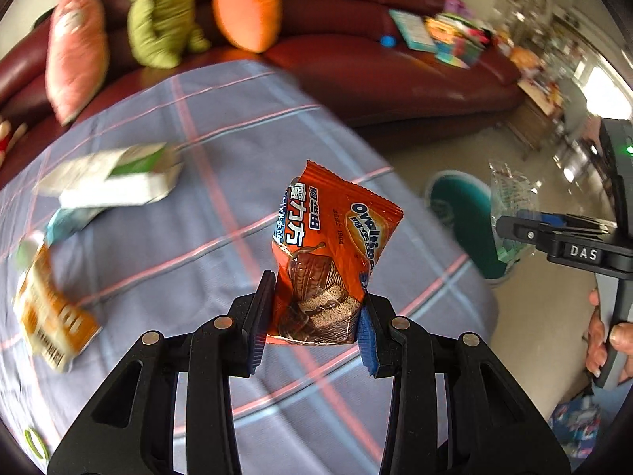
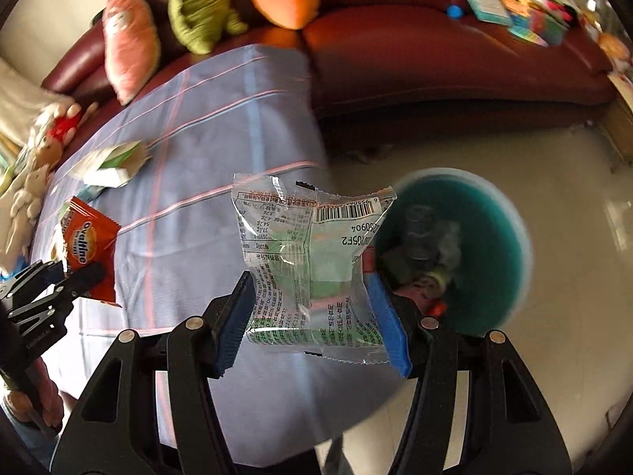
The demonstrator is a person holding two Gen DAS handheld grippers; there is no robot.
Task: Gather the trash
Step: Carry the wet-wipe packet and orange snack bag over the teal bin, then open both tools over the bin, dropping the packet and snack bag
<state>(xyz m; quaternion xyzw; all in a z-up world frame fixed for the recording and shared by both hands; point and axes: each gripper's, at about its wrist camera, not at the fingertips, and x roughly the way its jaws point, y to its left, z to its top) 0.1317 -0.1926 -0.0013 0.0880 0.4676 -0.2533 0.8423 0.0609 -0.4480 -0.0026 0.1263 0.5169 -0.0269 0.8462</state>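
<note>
My left gripper (image 1: 314,318) is shut on an orange Ovaltine snack wrapper (image 1: 330,253), held upright above the plaid cloth. In the right wrist view the same orange wrapper (image 2: 89,243) shows at the left in the left gripper (image 2: 69,275). My right gripper (image 2: 312,324) is shut on a clear plastic wrapper (image 2: 312,253) with green print and a barcode. That clear wrapper (image 1: 510,198) appears in the left wrist view too, held by the right gripper (image 1: 526,229). A teal bin (image 2: 486,237) stands on the floor just beyond the clear wrapper, with trash inside.
A white and green carton (image 1: 114,178), a light blue packet (image 1: 69,219) and an orange box (image 1: 51,308) lie on the plaid cloth (image 1: 221,213). Behind is a dark red sofa (image 1: 376,51) with plush toys (image 1: 158,16) and books (image 1: 439,33). A hand (image 1: 605,336) holds the right tool.
</note>
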